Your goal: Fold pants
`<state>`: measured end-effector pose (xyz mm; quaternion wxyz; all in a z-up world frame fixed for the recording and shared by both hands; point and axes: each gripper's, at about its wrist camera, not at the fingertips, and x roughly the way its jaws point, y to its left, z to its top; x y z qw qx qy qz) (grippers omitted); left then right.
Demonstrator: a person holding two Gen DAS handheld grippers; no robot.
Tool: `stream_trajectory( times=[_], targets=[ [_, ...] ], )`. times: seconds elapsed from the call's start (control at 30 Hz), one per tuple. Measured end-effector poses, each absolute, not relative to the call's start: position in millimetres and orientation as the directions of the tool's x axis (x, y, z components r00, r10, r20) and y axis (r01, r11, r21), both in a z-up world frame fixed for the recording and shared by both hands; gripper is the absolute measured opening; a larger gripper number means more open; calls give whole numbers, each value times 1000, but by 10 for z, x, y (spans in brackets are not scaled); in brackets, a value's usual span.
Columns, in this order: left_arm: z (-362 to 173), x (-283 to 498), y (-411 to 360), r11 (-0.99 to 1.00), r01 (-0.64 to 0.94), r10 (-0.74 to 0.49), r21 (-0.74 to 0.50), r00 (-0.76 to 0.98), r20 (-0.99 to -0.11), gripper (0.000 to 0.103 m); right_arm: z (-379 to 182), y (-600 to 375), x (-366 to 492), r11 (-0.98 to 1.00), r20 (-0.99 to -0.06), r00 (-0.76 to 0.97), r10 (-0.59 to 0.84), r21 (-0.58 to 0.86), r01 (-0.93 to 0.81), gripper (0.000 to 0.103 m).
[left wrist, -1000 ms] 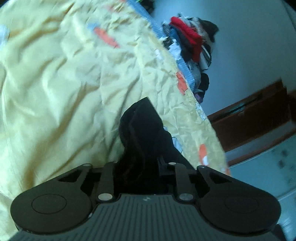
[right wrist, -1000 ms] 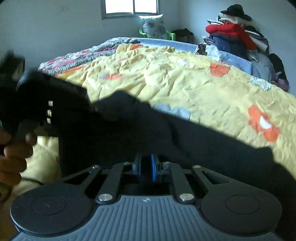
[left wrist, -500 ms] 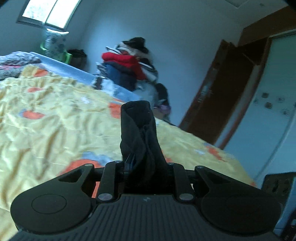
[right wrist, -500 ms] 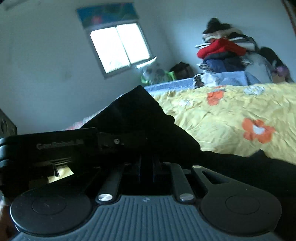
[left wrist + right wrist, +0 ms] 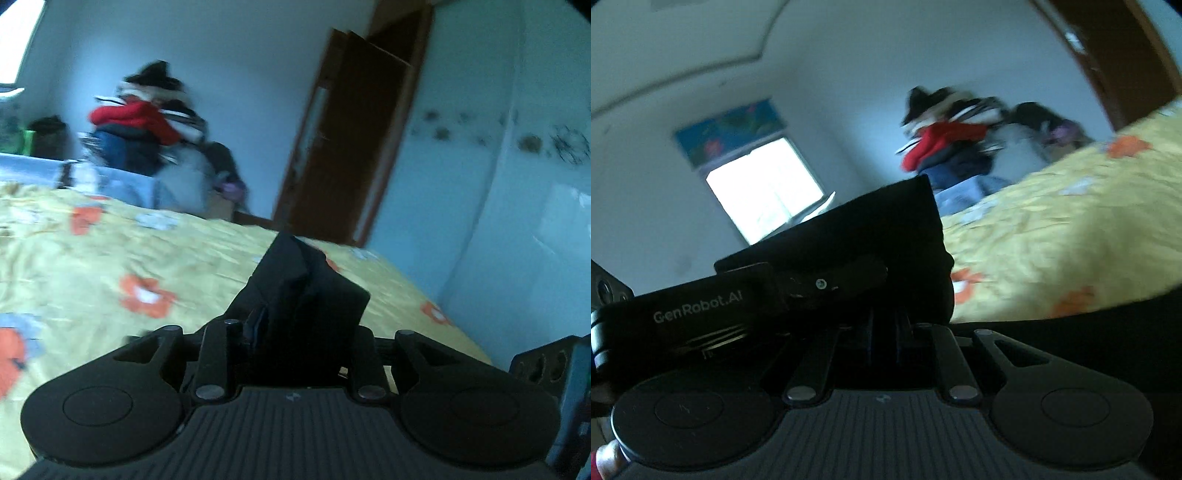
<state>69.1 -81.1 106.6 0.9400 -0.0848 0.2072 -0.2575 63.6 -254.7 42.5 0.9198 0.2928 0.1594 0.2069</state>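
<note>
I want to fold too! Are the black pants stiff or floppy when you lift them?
Probably floppy: the black pants bunch into soft folds where the left gripper holds them. Likely light too, since a small pinch carries them above the yellow bedsheet.

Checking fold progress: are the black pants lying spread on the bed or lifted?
Lifted: the black pants rise bunched from the left gripper, above the yellow bedspread.

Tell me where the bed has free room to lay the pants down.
The yellow floral bedsheet is bare between the black pants and the clothes pile at the far edge. That far corner is crowded. The strip toward the wooden door is also free.
</note>
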Motion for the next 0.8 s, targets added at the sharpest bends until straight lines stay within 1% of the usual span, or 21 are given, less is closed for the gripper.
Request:
stream_trajectory(
  times=[0.1, 0.2, 0.33, 0.43, 0.5, 0.53, 0.6, 0.63, 0.7, 0.73, 0.77, 0.8],
  targets=[
    [953, 735, -1190, 836, 495, -549, -239, 748, -373, 28, 319, -2875, 577, 737, -181, 885, 429, 636, -227, 11],
    [776, 780, -1458, 826, 517, -561, -223, 720, -408, 29, 210, -3091, 531, 748, -215, 898, 385, 643, -167, 11],
    [549, 869, -1661, 815, 532, -574, -230, 682, -454, 29, 64, -3294, 501, 753, -265, 901, 344, 651, -97, 11],
    [450, 894, -1770, 813, 539, -573, -220, 672, -470, 29, -30, -3386, 492, 751, -290, 898, 329, 658, -63, 11],
    [385, 920, -1825, 808, 544, -578, -226, 661, -478, 31, -76, -3449, 467, 749, -304, 898, 318, 661, -41, 11],
    [380, 884, -1861, 806, 548, -582, -226, 657, -479, 35, -105, -3474, 438, 750, -310, 898, 313, 661, -33, 11],
    [372, 857, -1927, 796, 559, -592, -231, 642, -487, 38, -138, -3512, 422, 754, -326, 895, 304, 657, -16, 11],
    [364, 838, -1954, 790, 565, -600, -239, 631, -492, 41, -151, -3524, 405, 758, -336, 893, 299, 653, -8, 11],
    [361, 826, -1979, 771, 578, -624, -268, 601, -499, 54, -166, -3543, 369, 772, -360, 889, 282, 636, 12, 11],
    [365, 810, -1970, 755, 588, -644, -292, 577, -502, 67, -177, -3562, 329, 779, -368, 889, 273, 626, 20, 11],
    [374, 796, -1957, 735, 601, -666, -314, 552, -502, 75, -192, -3603, 268, 785, -373, 891, 259, 619, 30, 11],
    [389, 783, -1925, 704, 621, -698, -344, 514, -499, 77, -196, -3643, 202, 786, -373, 895, 246, 617, 41, 11]
  ],
)
